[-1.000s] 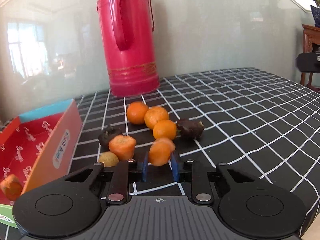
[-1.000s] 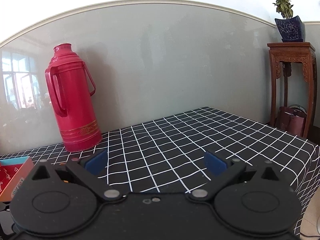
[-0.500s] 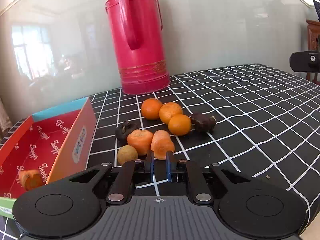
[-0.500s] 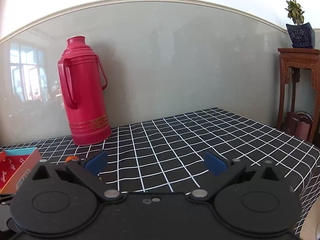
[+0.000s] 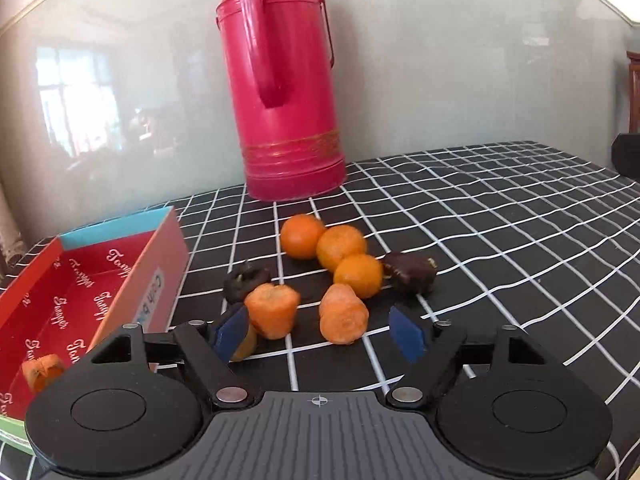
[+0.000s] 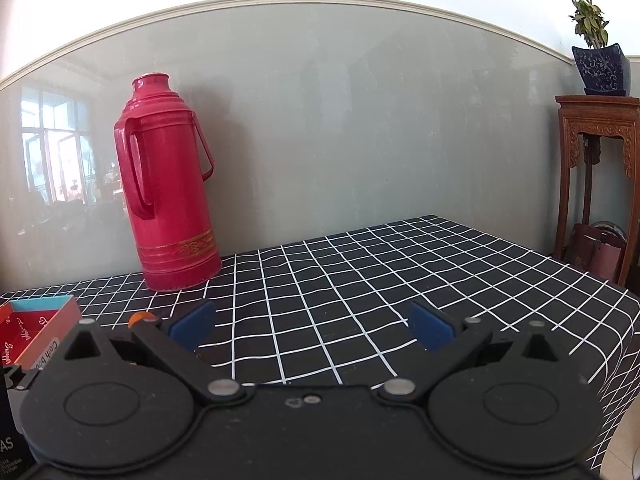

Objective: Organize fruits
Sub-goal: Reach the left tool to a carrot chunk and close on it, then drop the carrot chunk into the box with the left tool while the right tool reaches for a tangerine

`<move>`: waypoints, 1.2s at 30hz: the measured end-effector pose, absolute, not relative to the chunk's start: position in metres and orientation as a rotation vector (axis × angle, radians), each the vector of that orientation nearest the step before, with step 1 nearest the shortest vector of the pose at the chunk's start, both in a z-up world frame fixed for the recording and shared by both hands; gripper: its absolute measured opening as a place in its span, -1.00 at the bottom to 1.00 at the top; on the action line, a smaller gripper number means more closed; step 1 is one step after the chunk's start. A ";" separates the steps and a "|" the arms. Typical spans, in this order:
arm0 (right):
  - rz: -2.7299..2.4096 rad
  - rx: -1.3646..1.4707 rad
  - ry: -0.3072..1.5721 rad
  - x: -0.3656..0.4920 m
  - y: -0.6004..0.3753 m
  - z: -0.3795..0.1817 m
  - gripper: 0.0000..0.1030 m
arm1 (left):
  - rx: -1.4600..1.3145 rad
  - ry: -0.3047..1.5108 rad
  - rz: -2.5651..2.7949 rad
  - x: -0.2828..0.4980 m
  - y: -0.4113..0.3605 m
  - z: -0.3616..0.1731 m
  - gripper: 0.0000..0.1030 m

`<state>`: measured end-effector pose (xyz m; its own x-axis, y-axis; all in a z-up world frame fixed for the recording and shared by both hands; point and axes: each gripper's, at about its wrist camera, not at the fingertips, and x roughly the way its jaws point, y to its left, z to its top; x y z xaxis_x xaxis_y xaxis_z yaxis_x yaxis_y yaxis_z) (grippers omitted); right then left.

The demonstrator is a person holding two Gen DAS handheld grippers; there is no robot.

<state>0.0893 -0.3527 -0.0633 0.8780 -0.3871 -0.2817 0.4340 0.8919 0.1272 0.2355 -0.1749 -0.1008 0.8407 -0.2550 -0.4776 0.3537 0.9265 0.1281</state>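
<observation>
In the left wrist view, a cluster of fruit lies on the checked cloth: three round oranges [image 5: 339,246], two cut orange pieces [image 5: 343,314] [image 5: 272,310], two dark fruits [image 5: 410,277] [image 5: 243,281], and a yellowish one partly hidden behind my left finger. My left gripper [image 5: 318,338] is open and empty, just short of the nearer cut piece. A red box [image 5: 90,292] stands at the left with one orange piece [image 5: 42,372] inside. My right gripper [image 6: 310,326] is open and empty above bare cloth.
A tall red thermos [image 5: 282,84] stands behind the fruit against the wall; it also shows in the right wrist view [image 6: 168,208]. A wooden stand [image 6: 596,176] with a potted plant is beyond the table's right edge [image 6: 600,288].
My left gripper was shut on an orange piece, then set it down on the cloth and opened wide. The right gripper stayed open and swung slightly, so the thermos shifted right in its view.
</observation>
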 end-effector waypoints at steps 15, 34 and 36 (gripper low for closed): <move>-0.410 0.188 0.260 0.093 -0.349 -0.064 0.89 | 0.138 0.571 -0.380 0.255 -0.179 -0.104 -0.44; -0.300 0.150 0.271 0.112 -0.303 -0.062 0.89 | 0.016 0.475 0.227 0.244 -0.026 -0.071 -0.44; -0.276 0.132 0.277 0.116 -0.293 -0.062 0.89 | -0.002 0.522 0.247 0.248 -0.013 -0.075 -0.44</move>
<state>0.1160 -0.2934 -0.0620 0.9247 -0.2500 -0.2872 0.2861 0.9539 0.0908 0.2481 -0.0134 -0.0750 0.8381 0.2327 -0.4935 -0.2338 0.9704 0.0606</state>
